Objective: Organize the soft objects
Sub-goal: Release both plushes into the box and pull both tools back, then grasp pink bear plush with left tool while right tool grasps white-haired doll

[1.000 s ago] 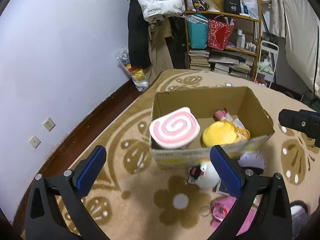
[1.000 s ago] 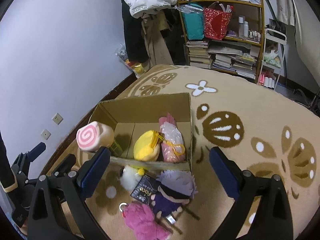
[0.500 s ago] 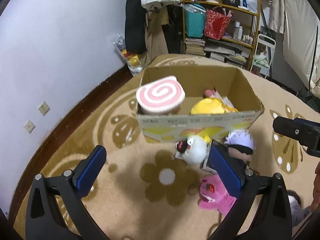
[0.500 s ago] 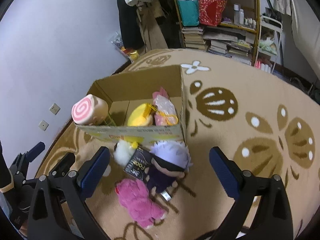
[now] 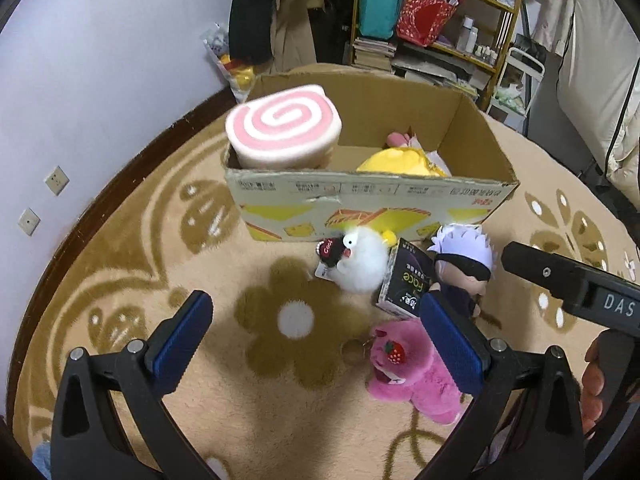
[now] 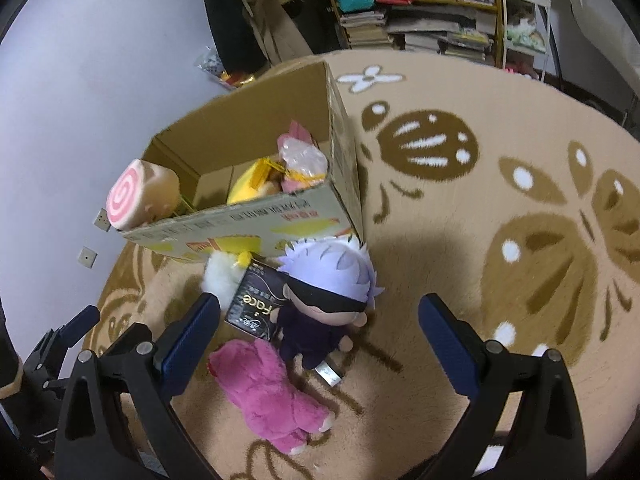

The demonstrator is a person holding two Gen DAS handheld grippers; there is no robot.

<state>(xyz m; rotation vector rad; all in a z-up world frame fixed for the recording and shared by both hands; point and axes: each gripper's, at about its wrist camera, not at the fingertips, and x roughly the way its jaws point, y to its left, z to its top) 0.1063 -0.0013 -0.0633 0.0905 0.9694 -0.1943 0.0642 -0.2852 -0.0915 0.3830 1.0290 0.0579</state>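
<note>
The left gripper (image 5: 316,336) is wide open and holds nothing above the carpet (image 5: 132,264). The right gripper (image 6: 320,332) is wide open too, over the doll with pale purple hair (image 6: 328,292). This doll lies just beside a dark small box (image 6: 256,304), a white fluffy toy (image 5: 362,260) and a pink plush bear (image 6: 268,392). Behind them stands the cardboard box (image 5: 360,196); inside it are a pink spiral roll cushion (image 5: 282,126), leaning in the corner, and a yellow plush (image 5: 400,158).
</note>
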